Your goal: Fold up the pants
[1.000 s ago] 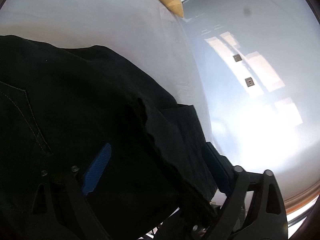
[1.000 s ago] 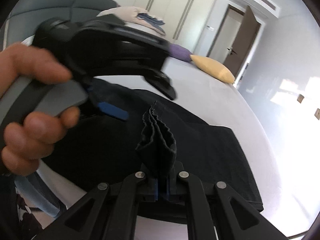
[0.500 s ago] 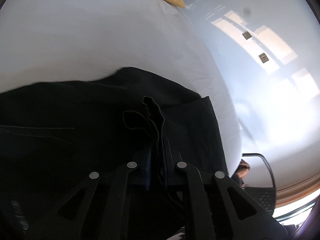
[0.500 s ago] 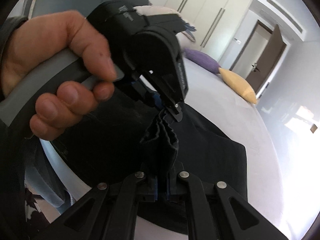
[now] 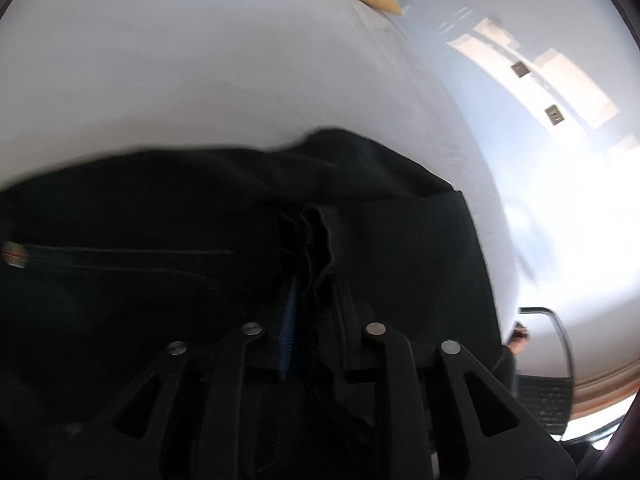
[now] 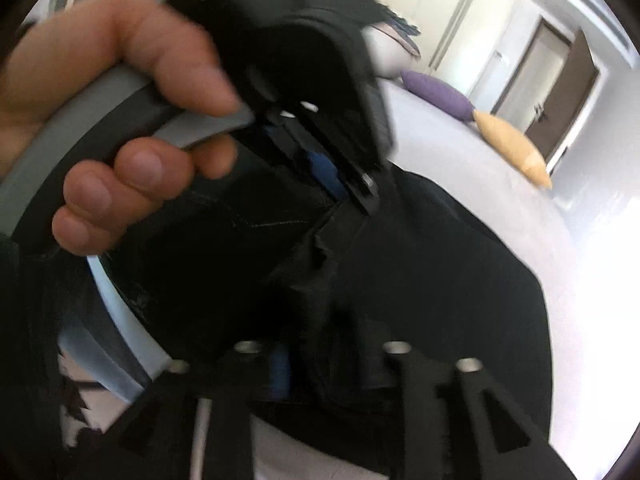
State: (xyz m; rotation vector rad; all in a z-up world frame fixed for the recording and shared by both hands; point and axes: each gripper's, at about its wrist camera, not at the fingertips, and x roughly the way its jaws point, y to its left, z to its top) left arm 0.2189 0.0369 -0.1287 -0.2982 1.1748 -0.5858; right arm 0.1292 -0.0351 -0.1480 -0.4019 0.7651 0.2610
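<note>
A bedroom in bright daylight. A wide bed with a plain white sheet [image 5: 240,72] fills the middle. Near its far edge lie a yellow pillow [image 6: 512,146] and a purple pillow [image 6: 436,94]. Behind stand tall white wardrobe doors [image 6: 452,12] and a dark brown door [image 6: 568,92]. Sunlight patches fall on the pale wall [image 5: 560,76].

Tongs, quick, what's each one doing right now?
Left tongs: closed, pinching the black pants.
Right tongs: closed on the pants too.
</note>
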